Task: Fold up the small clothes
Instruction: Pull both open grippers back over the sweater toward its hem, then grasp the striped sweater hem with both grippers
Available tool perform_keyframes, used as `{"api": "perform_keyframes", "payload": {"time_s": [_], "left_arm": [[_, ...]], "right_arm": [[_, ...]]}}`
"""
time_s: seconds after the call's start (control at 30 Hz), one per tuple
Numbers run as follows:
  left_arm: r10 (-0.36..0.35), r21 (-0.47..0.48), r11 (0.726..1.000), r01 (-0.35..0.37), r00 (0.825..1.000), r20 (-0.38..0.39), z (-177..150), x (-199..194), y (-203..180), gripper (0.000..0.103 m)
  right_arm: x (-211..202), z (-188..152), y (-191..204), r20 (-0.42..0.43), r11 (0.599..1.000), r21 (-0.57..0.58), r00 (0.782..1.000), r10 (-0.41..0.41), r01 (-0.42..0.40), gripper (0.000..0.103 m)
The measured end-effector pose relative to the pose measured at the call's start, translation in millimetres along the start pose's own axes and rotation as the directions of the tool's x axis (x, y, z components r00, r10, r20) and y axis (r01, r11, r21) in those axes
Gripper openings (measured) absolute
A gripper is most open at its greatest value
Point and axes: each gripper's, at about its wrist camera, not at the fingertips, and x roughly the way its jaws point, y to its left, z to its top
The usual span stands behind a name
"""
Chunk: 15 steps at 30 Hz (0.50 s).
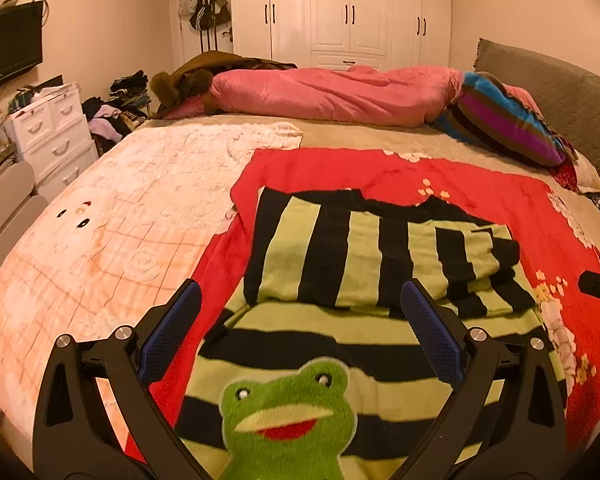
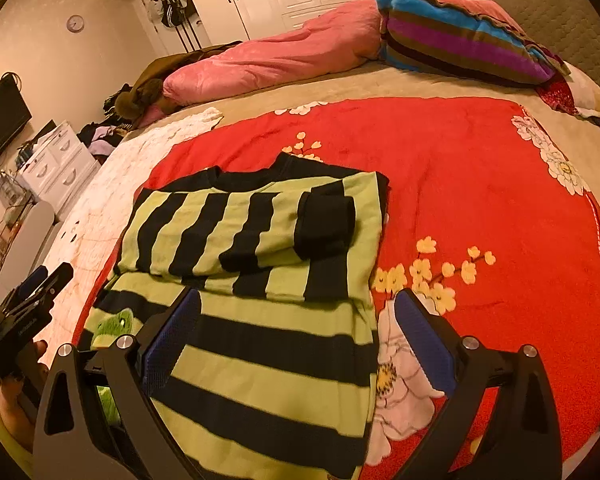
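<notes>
Centrally on the bed [image 2: 340, 84], a red floral blanket [image 2: 480, 184] carries a green-and-black striped sweater [image 2: 268, 340], sleeves folded across its upper half, with a frog patch [image 1: 288, 412]. Both left tongs [image 1: 300, 328] and right tongs [image 2: 296, 336] hover released, spread wide above the sweater, gripping nothing.

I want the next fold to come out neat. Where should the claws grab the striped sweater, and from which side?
Probably the bottom hem of the striped sweater, one corner per claw, approaching from the near edge. The sleeves are already folded across the chest, so the lower half lies flat and free. The left claw and right claw are both open above it.
</notes>
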Motion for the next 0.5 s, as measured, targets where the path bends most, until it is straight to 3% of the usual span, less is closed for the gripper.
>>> {"api": "perform_keyframes", "payload": {"time_s": [0.5], "left_arm": [[0.043, 0.013, 0.999, -0.041, 0.994, -0.099, -27.4, -22.1, 19.4, 0.094]], "right_arm": [[-24.5, -35.2, 5.8, -0.051, 0.999, -0.030, 0.999, 0.018, -0.019, 0.097]]}}
